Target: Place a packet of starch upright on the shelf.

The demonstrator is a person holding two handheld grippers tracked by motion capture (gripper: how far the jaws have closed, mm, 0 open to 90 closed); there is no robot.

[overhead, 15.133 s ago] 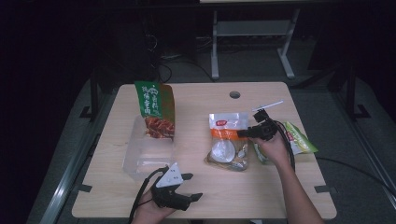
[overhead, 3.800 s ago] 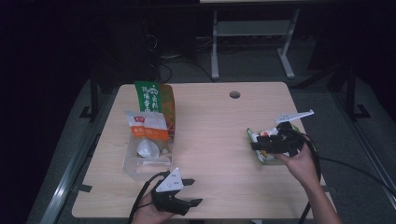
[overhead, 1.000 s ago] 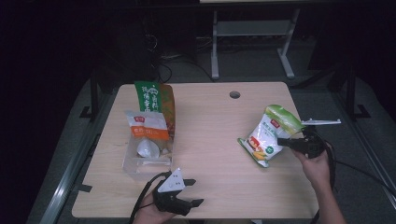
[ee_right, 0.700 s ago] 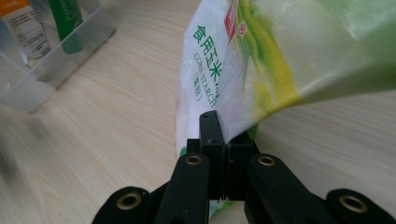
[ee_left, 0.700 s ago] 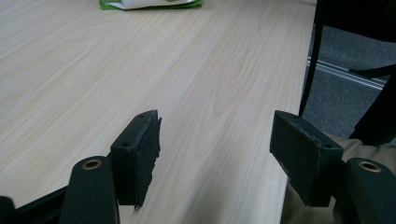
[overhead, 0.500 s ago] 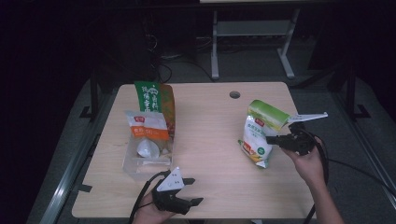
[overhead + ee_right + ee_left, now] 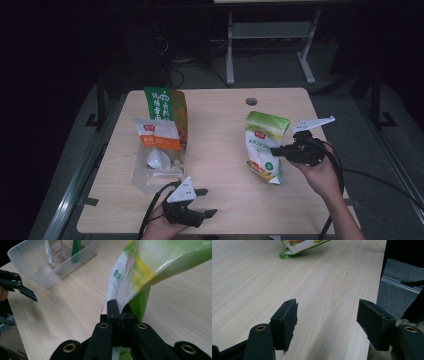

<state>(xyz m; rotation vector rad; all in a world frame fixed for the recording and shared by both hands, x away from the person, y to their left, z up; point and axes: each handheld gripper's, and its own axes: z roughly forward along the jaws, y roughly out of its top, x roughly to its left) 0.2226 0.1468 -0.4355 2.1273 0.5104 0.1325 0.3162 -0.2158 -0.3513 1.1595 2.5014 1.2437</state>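
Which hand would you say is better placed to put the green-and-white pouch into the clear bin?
Right, probably: the right gripper is shut on the green-and-white pouch. The left gripper rests open beside the clear bin, holding nothing.

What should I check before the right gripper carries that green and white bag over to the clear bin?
1. Grip: right gripper fingers pinch the edge of the green and white bag: ok.
2. Bag lifted off the table: bottom corner looks very close to the surface: cannot tell.
3. Room in the clear bin: two packets already stand in it, an orange and white packet and a tall green packet; free space at the near end: cannot tell if enough.
4. Path across the table between bag and bin: ok.
5. Left gripper open, resting near the bin's front edge, may crowd the drop: not ok.
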